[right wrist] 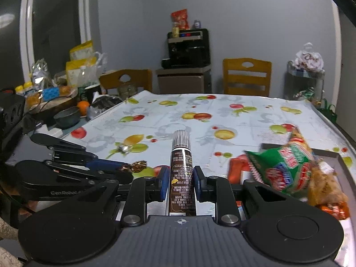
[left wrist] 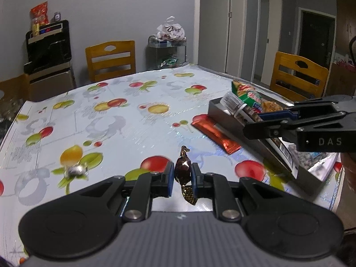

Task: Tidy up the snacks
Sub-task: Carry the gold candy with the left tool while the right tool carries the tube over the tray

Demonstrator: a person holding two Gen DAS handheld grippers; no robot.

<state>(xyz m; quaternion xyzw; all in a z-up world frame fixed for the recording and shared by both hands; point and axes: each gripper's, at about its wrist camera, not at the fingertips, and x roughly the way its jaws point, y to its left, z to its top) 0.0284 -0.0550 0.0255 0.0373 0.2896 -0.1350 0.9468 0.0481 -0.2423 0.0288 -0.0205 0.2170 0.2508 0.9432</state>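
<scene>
Left wrist view: my left gripper (left wrist: 183,176) pinches a dark wrapped candy (left wrist: 183,169) at its middle, clear above the table (left wrist: 124,120). I judge it light, its foil slippery, so the body is the right hold, not the twisted tails. The gripper points down at a slant. The grey tray (left wrist: 231,120) of snacks lies to the right.

Right wrist view: my right gripper (right wrist: 179,179) clamps a brown tube (right wrist: 182,173) mid-length, cap forward. I judge it stiff and smooth, liable to slide. The gripper tilts gently downward, beside the green packet (right wrist: 282,166).
</scene>
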